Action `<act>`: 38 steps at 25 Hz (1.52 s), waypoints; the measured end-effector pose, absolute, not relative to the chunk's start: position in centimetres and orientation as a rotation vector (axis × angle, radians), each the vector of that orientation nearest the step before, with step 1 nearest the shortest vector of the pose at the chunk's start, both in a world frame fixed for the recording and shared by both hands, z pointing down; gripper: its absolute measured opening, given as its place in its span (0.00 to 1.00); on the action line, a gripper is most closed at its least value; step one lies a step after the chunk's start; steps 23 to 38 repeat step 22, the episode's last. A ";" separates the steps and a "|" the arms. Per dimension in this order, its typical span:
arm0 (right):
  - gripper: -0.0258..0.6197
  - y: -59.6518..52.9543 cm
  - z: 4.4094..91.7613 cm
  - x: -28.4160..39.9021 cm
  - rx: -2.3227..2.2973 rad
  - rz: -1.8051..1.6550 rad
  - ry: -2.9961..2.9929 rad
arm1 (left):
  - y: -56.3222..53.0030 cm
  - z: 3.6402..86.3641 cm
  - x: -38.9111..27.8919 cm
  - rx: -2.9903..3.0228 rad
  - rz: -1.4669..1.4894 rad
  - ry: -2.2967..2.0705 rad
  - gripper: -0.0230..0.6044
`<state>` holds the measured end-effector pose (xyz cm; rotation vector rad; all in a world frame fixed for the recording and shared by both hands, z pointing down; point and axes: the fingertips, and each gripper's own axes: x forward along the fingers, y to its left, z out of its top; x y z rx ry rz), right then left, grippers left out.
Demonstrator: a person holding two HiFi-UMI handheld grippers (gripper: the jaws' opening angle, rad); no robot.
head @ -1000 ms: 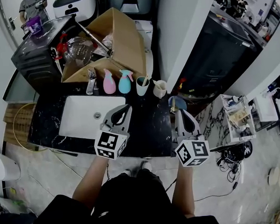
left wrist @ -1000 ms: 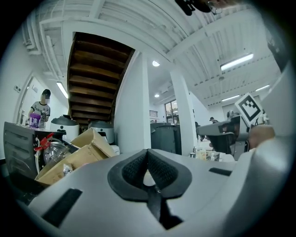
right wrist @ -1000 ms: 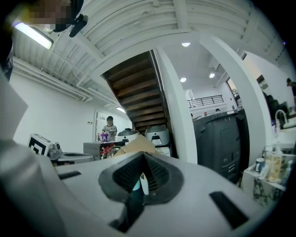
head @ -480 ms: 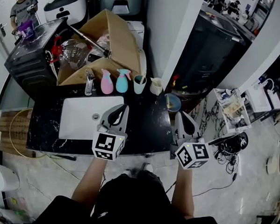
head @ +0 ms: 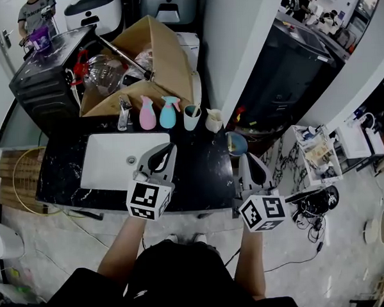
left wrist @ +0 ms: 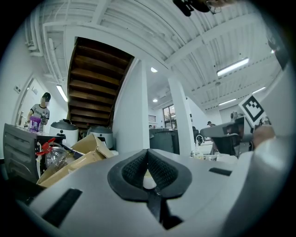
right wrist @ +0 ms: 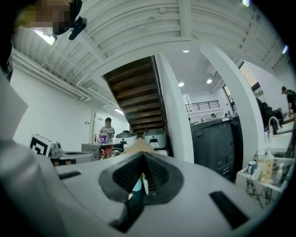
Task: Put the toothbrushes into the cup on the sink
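Black counter (head: 202, 171) beside the sink (head: 109, 162) holds the cup (head: 192, 119), seemingly with a toothbrush (head: 195, 110) already in it; left gripper (head: 169, 151) and right gripper (head: 249, 161), pressed together and empty, likely need only withdraw.

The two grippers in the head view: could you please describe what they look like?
Both the left gripper and the right gripper are pale grey, tapering shells whose tongs carry black, textured pads. Each bears a white cube with black square markers at its rear. The person wears a black top that leaves the forearms bare.
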<state>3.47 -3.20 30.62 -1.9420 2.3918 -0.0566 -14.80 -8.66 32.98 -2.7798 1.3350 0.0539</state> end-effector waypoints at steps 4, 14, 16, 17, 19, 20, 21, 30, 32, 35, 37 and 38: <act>0.04 -3.2 30.4 3.5 -1.942 -0.048 2.397 | -8.8 33.1 -14.8 -2.775 0.025 1.345 0.04; 0.04 -2.9 30.5 3.3 -1.949 -0.039 2.388 | -8.5 33.0 -14.9 -2.765 0.032 1.326 0.04; 0.04 -2.9 30.5 3.2 -1.950 -0.033 2.390 | -8.6 33.0 -14.9 -2.768 0.033 1.322 0.04; 0.04 -3.0 30.6 3.2 -1.950 -0.032 2.391 | -8.7 33.0 -14.9 -2.768 0.033 1.322 0.04; 0.04 -3.1 30.6 3.2 -1.953 -0.031 2.391 | -8.8 33.0 -15.0 -2.767 0.036 1.323 0.04; 0.04 -3.1 30.6 3.2 -1.954 -0.031 2.389 | -8.8 32.9 -15.0 -2.765 0.039 1.323 0.04; 0.04 -3.2 30.6 3.2 -1.955 -0.030 2.387 | -8.8 32.8 -15.1 -2.764 0.042 1.323 0.04; 0.04 -3.2 30.6 3.2 -1.956 -0.030 2.385 | -8.8 32.7 -15.1 -2.762 0.046 1.323 0.04; 0.04 -3.2 30.6 3.2 -1.956 -0.030 2.385 | -8.8 32.7 -15.1 -2.762 0.046 1.323 0.04; 0.04 -3.2 30.6 3.2 -1.956 -0.030 2.385 | -8.8 32.7 -15.1 -2.762 0.046 1.323 0.04; 0.04 -3.2 30.6 3.2 -1.956 -0.030 2.385 | -8.8 32.7 -15.1 -2.762 0.046 1.323 0.04; 0.04 -3.2 30.6 3.2 -1.956 -0.030 2.385 | -8.8 32.7 -15.1 -2.762 0.046 1.323 0.04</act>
